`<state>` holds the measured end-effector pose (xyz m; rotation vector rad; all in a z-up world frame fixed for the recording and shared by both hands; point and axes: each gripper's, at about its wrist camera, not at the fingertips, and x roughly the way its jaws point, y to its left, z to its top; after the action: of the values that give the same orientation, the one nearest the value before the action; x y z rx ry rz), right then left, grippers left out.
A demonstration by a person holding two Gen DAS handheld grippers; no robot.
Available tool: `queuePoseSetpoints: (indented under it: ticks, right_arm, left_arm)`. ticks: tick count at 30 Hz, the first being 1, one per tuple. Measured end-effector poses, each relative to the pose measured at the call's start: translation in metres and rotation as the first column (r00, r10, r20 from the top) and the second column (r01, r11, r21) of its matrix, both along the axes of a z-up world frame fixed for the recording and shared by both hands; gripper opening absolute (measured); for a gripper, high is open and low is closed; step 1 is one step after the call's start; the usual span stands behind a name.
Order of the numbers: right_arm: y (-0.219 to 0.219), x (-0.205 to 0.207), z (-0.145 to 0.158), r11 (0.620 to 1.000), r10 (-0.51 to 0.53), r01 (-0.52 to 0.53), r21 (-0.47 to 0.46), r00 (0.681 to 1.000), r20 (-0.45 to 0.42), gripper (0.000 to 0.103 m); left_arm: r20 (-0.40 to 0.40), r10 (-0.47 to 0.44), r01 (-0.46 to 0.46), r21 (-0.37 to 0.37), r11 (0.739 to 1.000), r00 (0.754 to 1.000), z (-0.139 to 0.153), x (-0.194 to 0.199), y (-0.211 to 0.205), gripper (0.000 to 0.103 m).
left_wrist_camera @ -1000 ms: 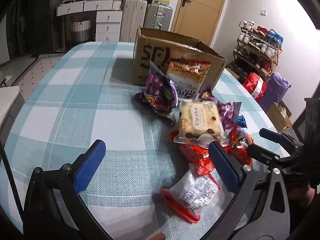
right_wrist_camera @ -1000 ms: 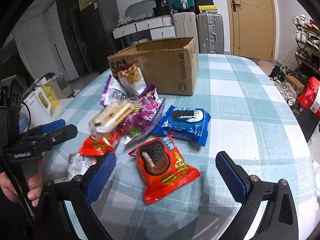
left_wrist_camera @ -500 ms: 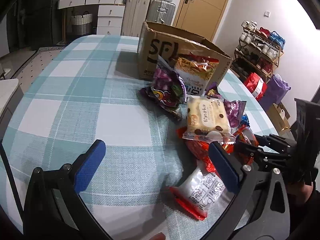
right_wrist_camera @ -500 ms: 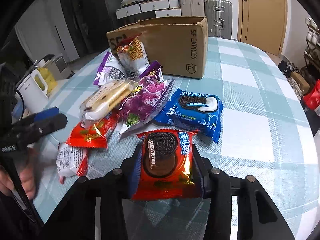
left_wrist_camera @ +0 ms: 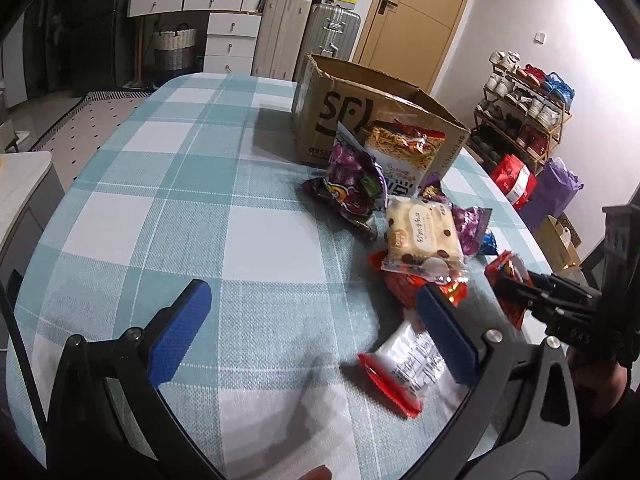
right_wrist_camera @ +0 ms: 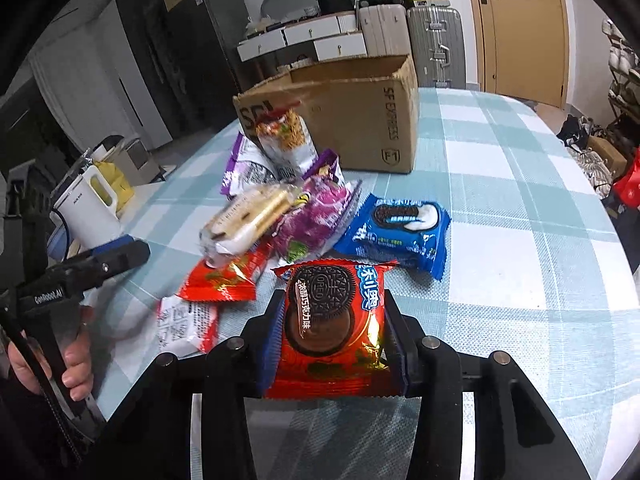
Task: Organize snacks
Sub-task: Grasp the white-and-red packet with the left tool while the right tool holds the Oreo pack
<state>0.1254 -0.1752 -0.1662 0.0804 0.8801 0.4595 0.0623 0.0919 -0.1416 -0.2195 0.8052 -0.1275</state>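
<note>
1. Right tool: a second ago its jaws stood wide over the red Oreo pack; now both pads clamp the pack's sides. The pick looks made, so the next job is probably carrying it to the box.
2. The pack sits crosswise between the fingers, cookie picture up, its far end poking out ahead of the pads. Whether it has left the counter I cannot tell.
3. Left tool: jaws spread wide, nothing between them, as a second ago. It hovers over bare checked cloth, with the white-and-red packet just beside its right-hand finger.
4. Just beyond the held pack: blue Oreo pack flat on the cloth, close but apart from it.
5. Pile to the left in the right wrist view: cream cake packet lying on a purple bag, a small red packet partly under the cake.
6. Farther back: noodle snack bag leaning against the open cardboard box. Likely the destination; its inside is hidden from both cameras.
7. Most snacks are not yet sorted. Early stage, by my reckoning.
</note>
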Motion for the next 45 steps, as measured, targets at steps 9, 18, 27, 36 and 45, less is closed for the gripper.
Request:
queuePoseSetpoints:
  ticks: [9, 18, 27, 36, 45]
  right_arm:
    - [0.0, -0.015, 0.016, 1.0, -0.001, 0.001, 0.025, 1.0, 0.025, 0.044]
    - [-0.007, -0.024, 0.024, 0.999, -0.012, 0.01, 0.041, 0.999, 0.053, 0.044]
    - [-0.007, -0.033, 0.025, 0.999, -0.004, 0.001, 0.04, 0.998, 0.066, 0.044]
    - [-0.009, -0.033, 0.021, 0.999, -0.017, 0.014, 0.046, 0.998, 0.058, 0.044]
    - [-0.008, -0.033, 0.018, 0.999, -0.017, 0.015, 0.037, 0.998, 0.053, 0.044]
  left_arm:
    - [-0.019, -0.05, 0.05, 0.027, 0.998, 0.999, 0.0, -0.01, -0.017, 0.102]
    - [-0.047, -0.107, 0.109, 0.043, 0.993, 0.993, -0.001, -0.011, -0.038, 0.102]
    - [-0.093, -0.162, 0.164, 0.014, 0.986, 0.982, -0.011, -0.006, -0.053, 0.102]
    - [-0.132, -0.201, 0.205, 0.014, 0.979, 0.971, -0.026, -0.001, -0.066, 0.102]
    - [-0.161, -0.192, 0.202, 0.047, 0.978, 0.968, -0.033, 0.003, -0.072, 0.093]
